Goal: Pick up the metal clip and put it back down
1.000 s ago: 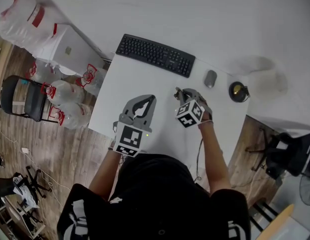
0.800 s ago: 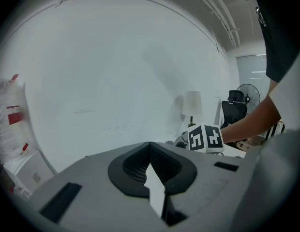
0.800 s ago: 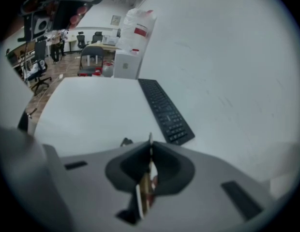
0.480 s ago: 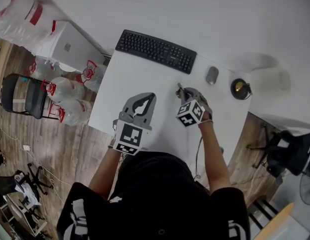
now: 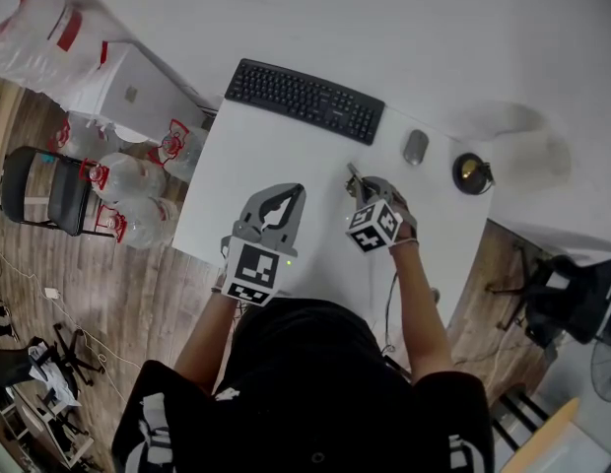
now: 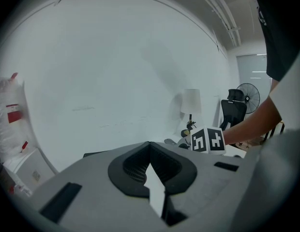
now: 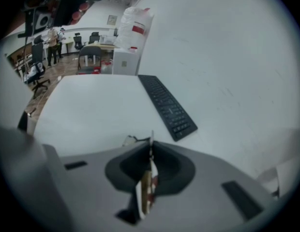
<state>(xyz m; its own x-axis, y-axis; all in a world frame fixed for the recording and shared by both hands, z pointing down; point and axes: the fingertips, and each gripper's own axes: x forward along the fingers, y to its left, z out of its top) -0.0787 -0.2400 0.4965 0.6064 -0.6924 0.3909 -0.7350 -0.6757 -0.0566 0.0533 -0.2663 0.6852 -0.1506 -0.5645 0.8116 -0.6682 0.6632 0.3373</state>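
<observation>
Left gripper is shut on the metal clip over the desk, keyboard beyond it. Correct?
Wrong gripper. The right gripper, not the left, is shut on the metal clip over the desk, with the keyboard beyond it. The right gripper view shows this. The left gripper is shut with nothing in it.

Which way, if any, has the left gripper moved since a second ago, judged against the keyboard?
No. The left gripper stands just as far from the keyboard as before; only the whole view has shifted slightly.
</observation>
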